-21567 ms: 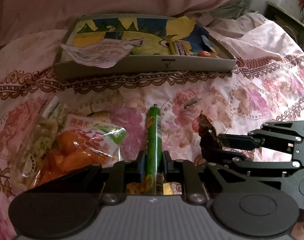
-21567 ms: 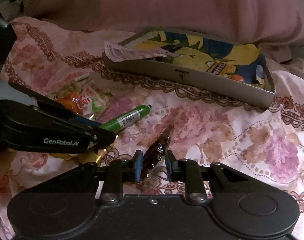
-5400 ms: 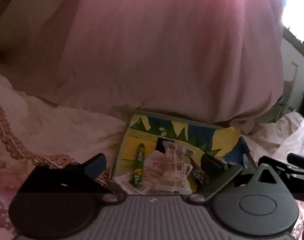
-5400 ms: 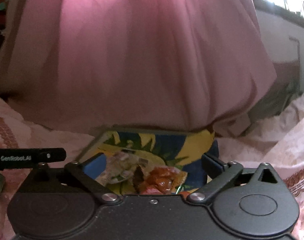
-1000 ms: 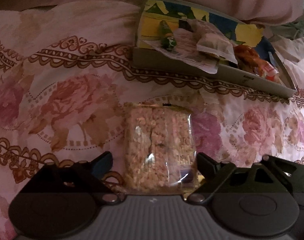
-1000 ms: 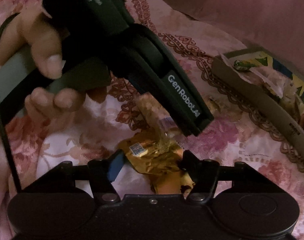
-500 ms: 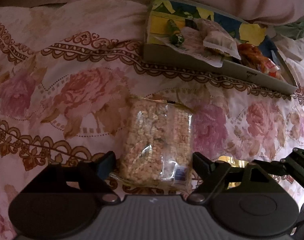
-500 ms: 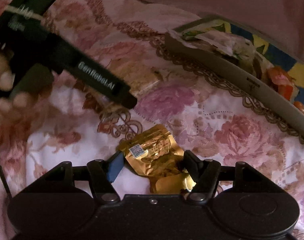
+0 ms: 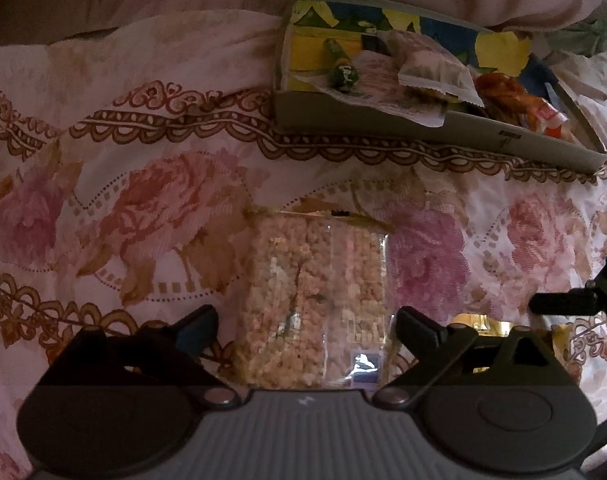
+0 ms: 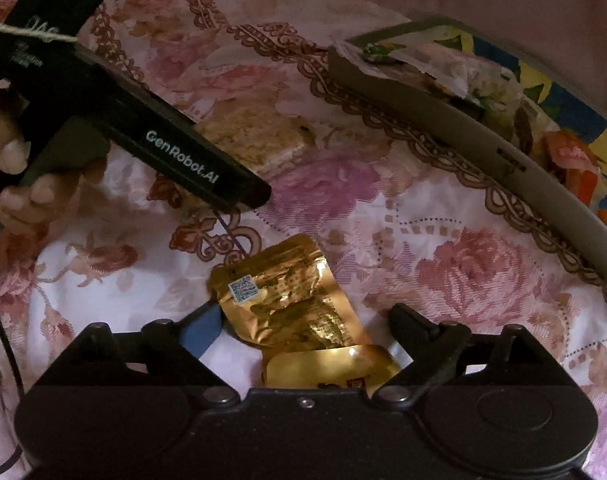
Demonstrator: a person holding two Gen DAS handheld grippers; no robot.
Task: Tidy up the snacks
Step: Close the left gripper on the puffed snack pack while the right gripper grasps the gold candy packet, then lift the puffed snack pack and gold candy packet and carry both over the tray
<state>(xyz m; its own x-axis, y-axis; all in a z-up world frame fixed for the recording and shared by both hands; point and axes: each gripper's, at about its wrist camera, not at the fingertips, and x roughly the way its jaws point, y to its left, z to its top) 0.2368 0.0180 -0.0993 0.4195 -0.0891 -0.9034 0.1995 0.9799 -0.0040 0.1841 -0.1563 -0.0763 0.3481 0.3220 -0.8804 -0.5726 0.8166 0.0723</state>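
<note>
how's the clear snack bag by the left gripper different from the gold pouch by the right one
The clear snack bag shows its pale crumbly pieces through the wrap; the gold pouch is opaque shiny foil. The bag is the larger and lies flat and straight, while the pouch is crinkled and angled. Both lie on the floral bedspread, outside the tray, each between open fingers: left gripper, right gripper.

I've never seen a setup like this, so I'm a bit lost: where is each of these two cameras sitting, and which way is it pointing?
Left wrist view: sits on the left gripper, looks forward and down at a clear bag of puffed snacks between its open fingers, the tray beyond.
Right wrist view: sits on the right gripper, looks down at a gold pouch between its open fingers; the person's left hand shows.
Shared: tray, snack bag, gold pouch, flowered bedspread.
</note>
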